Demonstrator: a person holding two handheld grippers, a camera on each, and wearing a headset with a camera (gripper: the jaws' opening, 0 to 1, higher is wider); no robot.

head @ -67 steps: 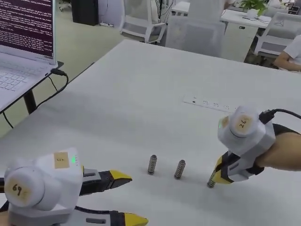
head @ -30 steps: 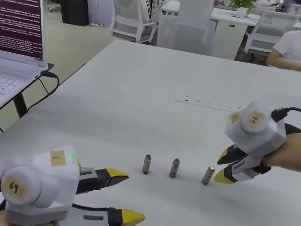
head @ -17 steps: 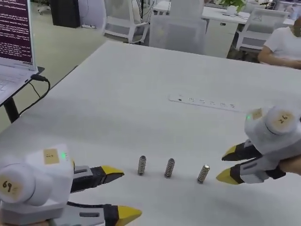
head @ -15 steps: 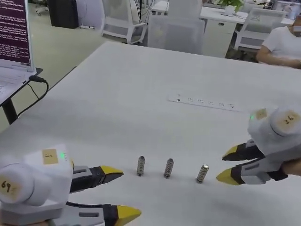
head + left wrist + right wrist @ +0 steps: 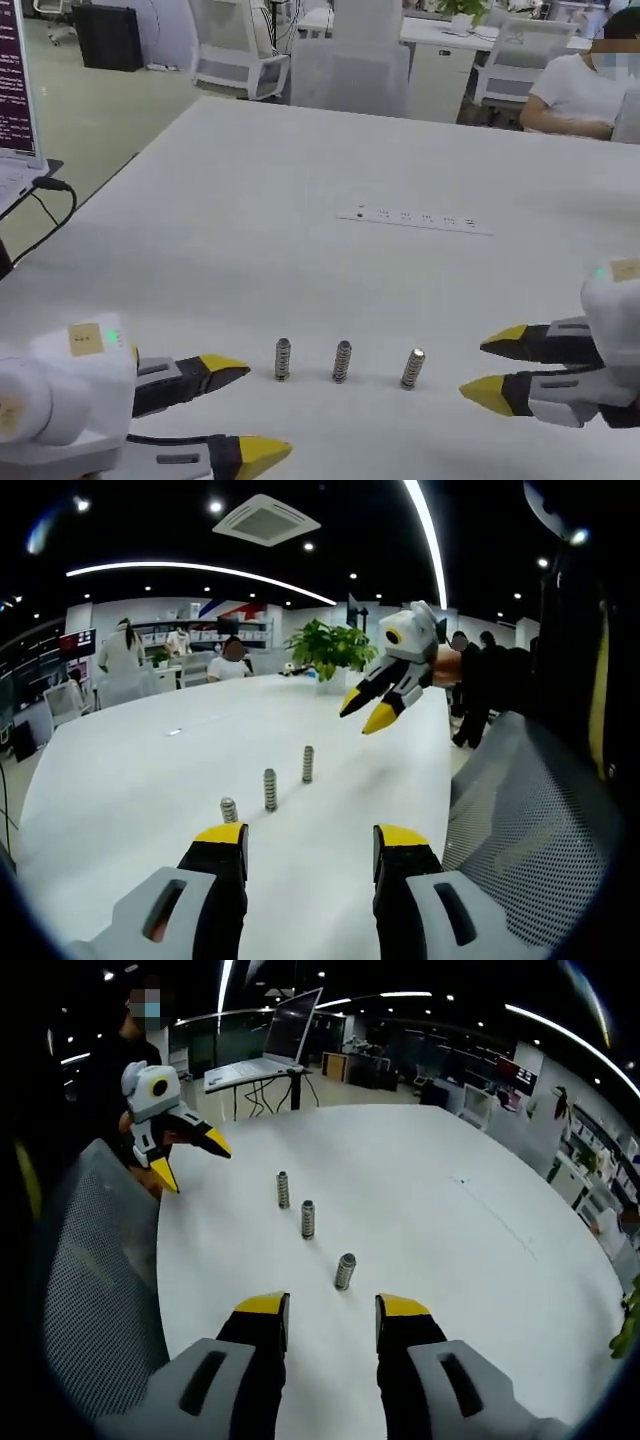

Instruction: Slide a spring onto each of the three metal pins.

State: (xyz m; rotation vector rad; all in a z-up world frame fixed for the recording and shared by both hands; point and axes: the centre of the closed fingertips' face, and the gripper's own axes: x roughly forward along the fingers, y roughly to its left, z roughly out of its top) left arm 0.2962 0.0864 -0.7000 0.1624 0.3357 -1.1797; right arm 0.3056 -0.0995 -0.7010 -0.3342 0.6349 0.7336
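Three metal pins stand in a row on the white table, each wrapped in a spring: the left spring, the middle spring and the right spring. The same row appears in the left gripper view and the right gripper view. My left gripper is open at the near left, a short way from the left spring, nothing between its yellow-tipped fingers. My right gripper is open just right of the right spring, not touching it. Its own view has the nearest spring ahead of its open fingers.
A white power strip lies on the table beyond the pins. A laptop stands on a stand at the far left with a cable hanging. Chairs, desks and a seated person are behind the table's far edge.
My right gripper let go of the right spring, opened and drew back to the right. The head camera shifted, so the whole scene slid left. The left gripper kept its place.
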